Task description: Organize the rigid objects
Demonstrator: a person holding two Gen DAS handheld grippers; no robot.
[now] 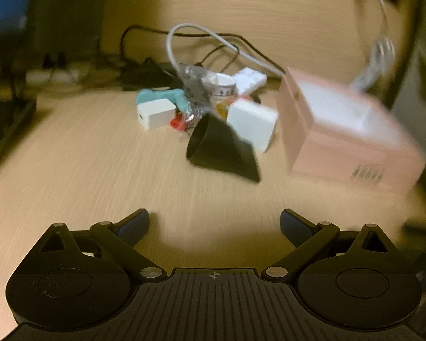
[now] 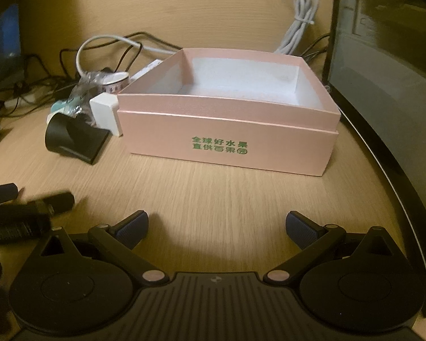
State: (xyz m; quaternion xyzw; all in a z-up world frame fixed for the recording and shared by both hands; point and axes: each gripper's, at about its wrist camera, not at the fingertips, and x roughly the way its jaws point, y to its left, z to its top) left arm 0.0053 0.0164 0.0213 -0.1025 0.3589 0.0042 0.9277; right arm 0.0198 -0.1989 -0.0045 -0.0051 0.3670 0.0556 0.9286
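Nothing is held — both grippers (image 1: 214,224) (image 2: 216,226) spread; beside the pink box (image 2: 230,145) (apparently empty), the black funnel-like piece (image 1: 221,150) should be approached first.

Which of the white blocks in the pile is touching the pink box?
The bigger white block, the one just behind the black cone-shaped thing. It leans against the pink box's left corner. The smaller white block sits apart, further left.

My left wrist camera looks low across the tabletop (image 1: 71,156) at the clutter, the pink box (image 1: 340,136) to its right. My right one faces that box (image 2: 230,142) squarely and nearer, sharing the black cone (image 2: 71,139).
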